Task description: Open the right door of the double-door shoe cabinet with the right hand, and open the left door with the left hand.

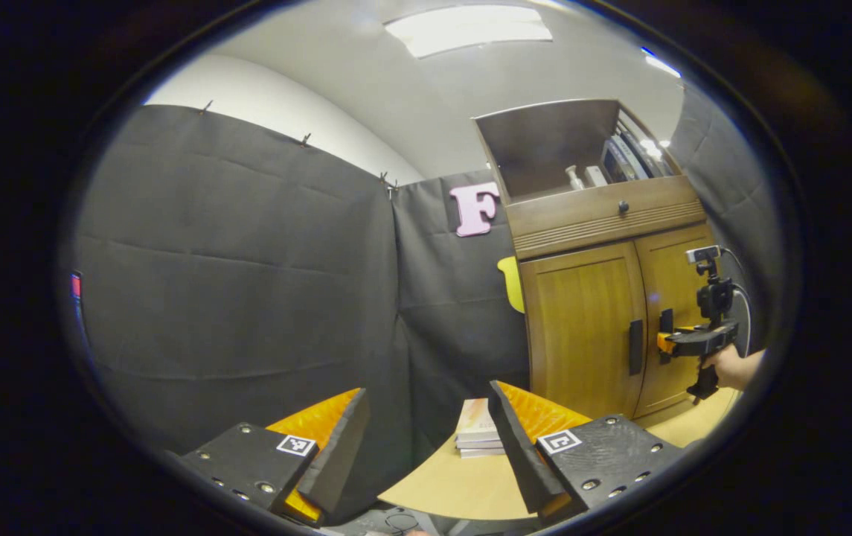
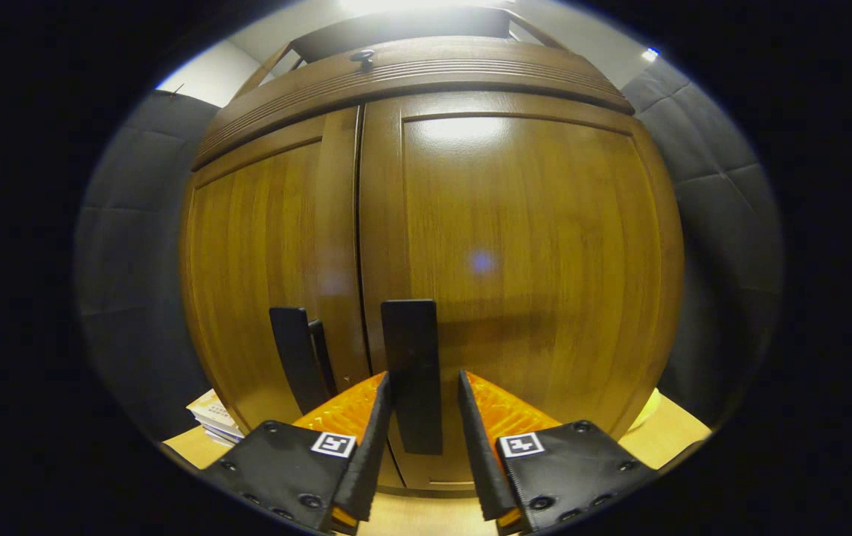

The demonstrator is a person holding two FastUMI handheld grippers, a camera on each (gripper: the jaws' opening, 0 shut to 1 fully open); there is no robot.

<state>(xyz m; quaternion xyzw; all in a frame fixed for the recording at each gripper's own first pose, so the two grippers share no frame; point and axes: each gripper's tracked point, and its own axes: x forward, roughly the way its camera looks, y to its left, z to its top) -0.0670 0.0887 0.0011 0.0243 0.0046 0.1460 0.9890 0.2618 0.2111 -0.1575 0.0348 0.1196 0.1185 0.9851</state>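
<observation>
In the left gripper view, the left gripper (image 1: 426,439) has its fingers spread wide over the bench (image 1: 463,484), near a stack of books (image 1: 476,432); the shoe cabinet (image 1: 604,313) stands beyond, both doors closed, with the right gripper (image 1: 664,344) at its handles. In the right gripper view, the right gripper (image 2: 423,417) has its fingers parted either side of the right door handle (image 2: 412,372), whether touching it I cannot tell.

Honey-brown wood-grain shoe cabinet (image 2: 515,246), black handles (image 2: 412,372); stacked books (image 1: 479,430), perhaps pinkish.

You are working under a bright ceiling panel (image 1: 468,30) glowing at the top of the left gripper view. In the right gripper view, glare is washing over the right door (image 2: 522,260), and the fisheye is bending everything near the edges.
</observation>
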